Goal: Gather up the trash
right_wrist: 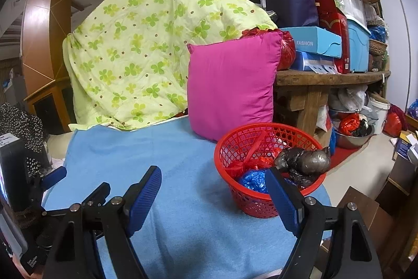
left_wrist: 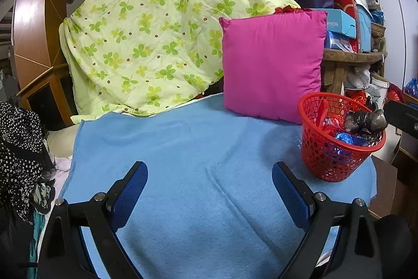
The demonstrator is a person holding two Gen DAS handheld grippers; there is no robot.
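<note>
Since the red mesh basket (right_wrist: 269,169) already holds crumpled plastic bags, a grey-black one (right_wrist: 303,161) riding at its rim on the side away from the pink cushion (right_wrist: 231,85), a blue one (right_wrist: 252,181) and a red one (right_wrist: 247,164) lower down, the collecting looks nearly or wholly done, and the step in hand is probably a last check of the blue towel (right_wrist: 183,200) around the basket. No loose scrap shows on the towel in either view. Both tools hang empty with jaws spread wide: the right gripper (right_wrist: 213,192) just in front of the basket, its right finger (right_wrist: 282,200) overlapping the rim in the picture, though whether it touches I cannot tell; the left gripper (left_wrist: 210,186) well to the basket's left over bare towel. To finish well, sweep the eye along the towel's edges beside the basket and toward the clover-print quilt (left_wrist: 156,30) behind the cushion before calling it clear. The grey-black bag sits high and looks likely to tip out toward the floor, so a gentle push down into the basket may be wise. The basket stands near the towel's edge; any nudge should go toward the cushion.
</note>
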